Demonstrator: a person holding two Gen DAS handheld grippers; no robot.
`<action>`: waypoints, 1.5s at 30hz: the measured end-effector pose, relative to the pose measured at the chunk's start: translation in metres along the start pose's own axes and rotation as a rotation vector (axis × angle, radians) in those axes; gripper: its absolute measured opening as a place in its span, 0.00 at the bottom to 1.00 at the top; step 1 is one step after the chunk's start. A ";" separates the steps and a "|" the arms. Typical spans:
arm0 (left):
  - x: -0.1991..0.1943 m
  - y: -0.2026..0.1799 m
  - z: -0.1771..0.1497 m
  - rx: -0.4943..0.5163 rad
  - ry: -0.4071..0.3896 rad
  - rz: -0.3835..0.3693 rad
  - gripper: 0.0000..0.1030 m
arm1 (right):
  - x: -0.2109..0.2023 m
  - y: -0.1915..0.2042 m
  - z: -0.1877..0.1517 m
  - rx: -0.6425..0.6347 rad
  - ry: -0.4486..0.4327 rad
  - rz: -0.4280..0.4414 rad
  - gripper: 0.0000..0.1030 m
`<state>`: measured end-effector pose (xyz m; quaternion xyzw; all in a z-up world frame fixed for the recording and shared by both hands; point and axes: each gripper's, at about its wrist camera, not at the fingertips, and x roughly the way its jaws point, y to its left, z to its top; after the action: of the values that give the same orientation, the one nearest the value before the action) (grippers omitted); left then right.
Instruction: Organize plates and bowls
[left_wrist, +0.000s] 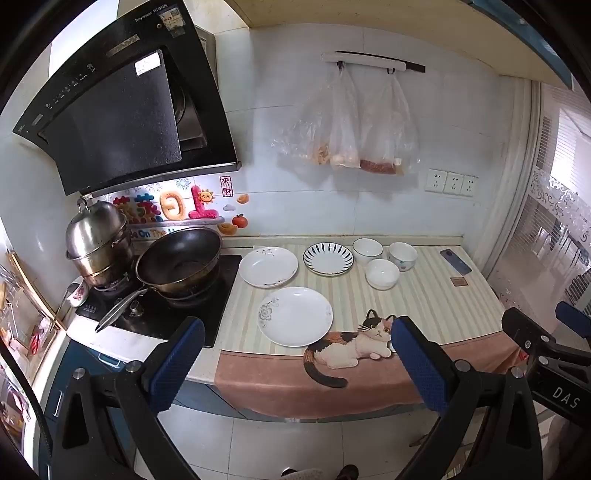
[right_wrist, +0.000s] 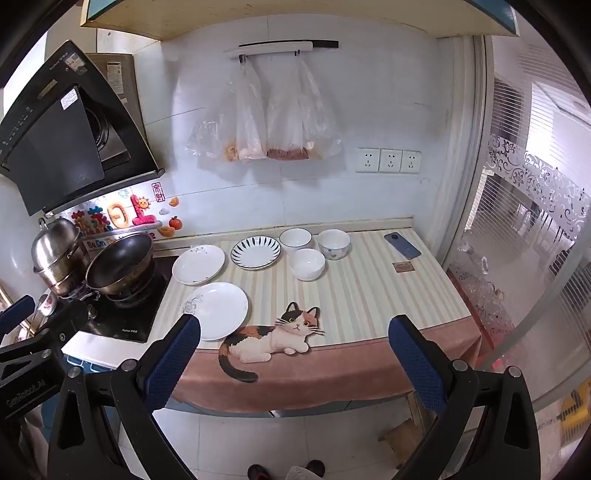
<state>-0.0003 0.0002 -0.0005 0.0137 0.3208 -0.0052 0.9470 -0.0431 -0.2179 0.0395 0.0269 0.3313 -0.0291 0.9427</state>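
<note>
Left gripper (left_wrist: 297, 334) jaws spread wide, nothing btwn them; right gripper (right_wrist: 293, 332) same, spread and empty. Both hang off the near edge of the counter, apart from all dishes.

Count: 3 plates, 3 bowls.
- White plate w/ grey flower (left_wrist: 294, 316), nearest, left-centre, just beside the cat print (left_wrist: 356, 345).
- Plain white plate (left_wrist: 268, 266) behind it, by the hob.
- Blue-striped plate (left_wrist: 328, 259) to its right.
- Blue-rimmed bowl (left_wrist: 367, 250) far, patterned bowl (left_wrist: 402, 255) right of it, plain white bowl (left_wrist: 382, 273) nearer. All 3 close together, none stacked.

Surface: striped cloth (left_wrist: 424, 295) w/ pink hem over the counter. Phone (left_wrist: 455, 261) and small brown card (left_wrist: 459, 281) far right. Left: black hob w/ wok (left_wrist: 179, 260) and steel steamer pot (left_wrist: 99, 242), hood above. Wall: 3 sockets (right_wrist: 388, 160), plastic bags (right_wrist: 266, 122) on a rail. Glass door at right.
</note>
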 end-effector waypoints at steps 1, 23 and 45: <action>0.000 0.000 0.000 -0.001 0.001 0.000 1.00 | 0.000 0.001 0.000 -0.002 0.000 0.002 1.00; 0.005 0.005 -0.004 -0.002 0.021 0.009 1.00 | 0.003 0.002 -0.009 0.006 0.015 0.005 1.00; 0.001 0.010 -0.003 -0.010 0.008 0.019 1.00 | 0.004 0.009 -0.004 0.001 0.020 0.004 1.00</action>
<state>-0.0014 0.0103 -0.0035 0.0121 0.3242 0.0055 0.9459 -0.0414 -0.2088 0.0345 0.0282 0.3406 -0.0268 0.9394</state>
